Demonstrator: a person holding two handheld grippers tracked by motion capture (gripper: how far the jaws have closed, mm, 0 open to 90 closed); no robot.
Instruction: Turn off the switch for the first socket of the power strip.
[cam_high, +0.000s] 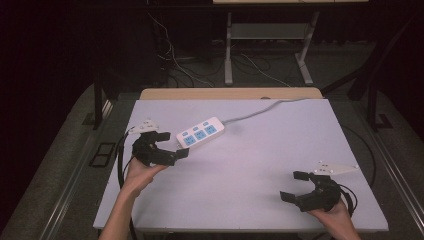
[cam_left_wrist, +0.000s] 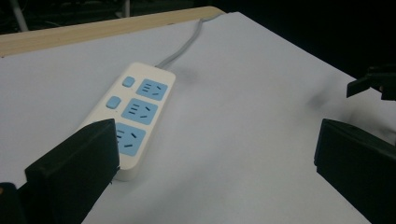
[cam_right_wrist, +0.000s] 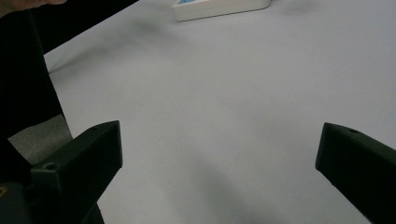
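Both grippers, left gripper (cam_high: 174, 144) and right gripper (cam_high: 294, 185), sit spread wide, empty; left jaw partly hides the smooth white power strip (cam_left_wrist: 132, 116), blue sockets.

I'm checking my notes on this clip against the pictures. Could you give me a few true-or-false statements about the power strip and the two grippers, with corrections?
1. The power strip has three blue sockets. True.
2. The left gripper is shut on the strip. False: its jaws stand open beside the strip's near end, gripping nothing.
3. The strip's grey cable runs toward the table's far edge. True.
4. The right gripper holds a plug. False: it is open and empty over the bare table.
5. A plug sits in the middle socket. False: all sockets are empty.
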